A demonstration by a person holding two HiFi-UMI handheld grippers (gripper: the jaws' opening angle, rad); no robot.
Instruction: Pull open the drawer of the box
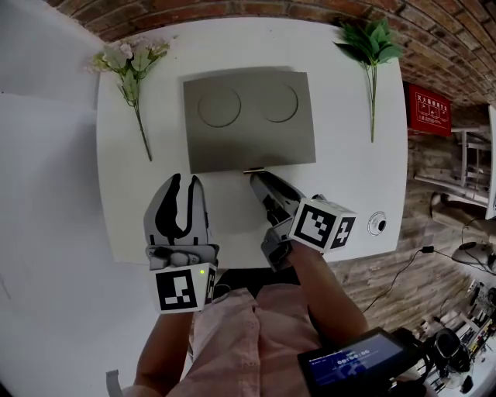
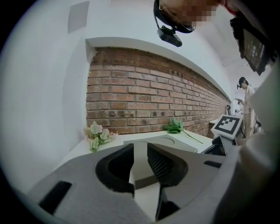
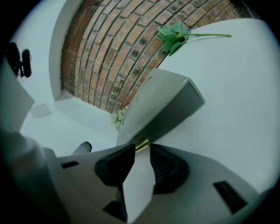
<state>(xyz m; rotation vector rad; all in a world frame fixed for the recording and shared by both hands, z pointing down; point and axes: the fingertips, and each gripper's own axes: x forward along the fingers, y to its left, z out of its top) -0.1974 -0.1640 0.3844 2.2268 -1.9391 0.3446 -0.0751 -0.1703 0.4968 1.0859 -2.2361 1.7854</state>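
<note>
A flat grey box (image 1: pixel 248 116) with two round recesses in its top lies on the white table (image 1: pixel 349 178). A small gold drawer handle (image 1: pixel 254 170) sticks out of its near face, and the drawer front sits flush with the box. My right gripper (image 1: pixel 260 177) points at that handle. In the right gripper view the handle (image 3: pixel 141 145) sits right at the tips of the right gripper (image 3: pixel 142 148), whose pads stand slightly apart from it. My left gripper (image 1: pixel 182 186) hovers open and empty over the table, left of the right one. The left gripper view shows the box (image 2: pixel 166 142) ahead.
A sprig of pale flowers (image 1: pixel 128 66) lies left of the box and a green leafy sprig (image 1: pixel 372 46) lies to its right. A small round fitting (image 1: pixel 377 224) sits near the table's right front corner. A brick wall (image 1: pixel 232 12) runs behind the table.
</note>
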